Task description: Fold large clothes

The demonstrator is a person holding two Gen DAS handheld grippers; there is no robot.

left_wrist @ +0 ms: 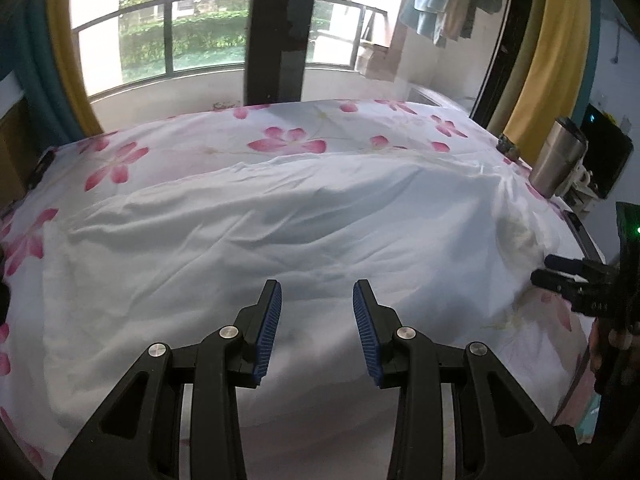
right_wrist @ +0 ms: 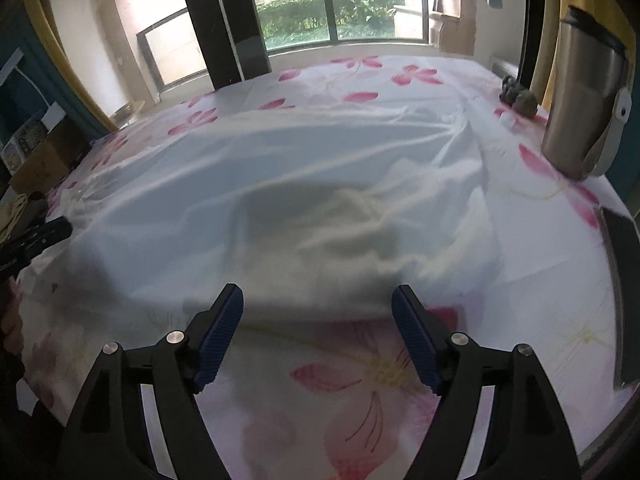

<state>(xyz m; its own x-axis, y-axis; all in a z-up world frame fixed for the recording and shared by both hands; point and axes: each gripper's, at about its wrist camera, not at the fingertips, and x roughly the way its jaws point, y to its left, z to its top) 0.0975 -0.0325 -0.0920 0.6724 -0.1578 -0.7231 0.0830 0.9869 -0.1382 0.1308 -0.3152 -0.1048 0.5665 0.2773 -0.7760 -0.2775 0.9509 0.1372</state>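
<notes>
a flowered sheet (left_wrist: pixel 280 140), white with pink blossoms, covers the whole work surface out to the far window (left_wrist: pixel 168 36). on it lies a large white garment (left_wrist: pixel 260 232), wrinkled and spread flat across the middle, reaching from the left side almost to the right edge; in the right wrist view its near hem (right_wrist: pixel 320 304) runs just beyond the fingertips. near its right end the cloth bunches into a small crumpled lump (left_wrist: pixel 520 232). a steel tumbler (right_wrist: pixel 584 96) stands upright at the far right of the sheet, apart from the garment, with a small dark object (right_wrist: pixel 520 96) beyond it. the left gripper (left_wrist: pixel 317 292) hovers over the garment's near part, jaws parted, nothing between the blue pads. the right gripper (right_wrist: pixel 318 300) is spread wider above the sheet at the hem, also empty.
</notes>
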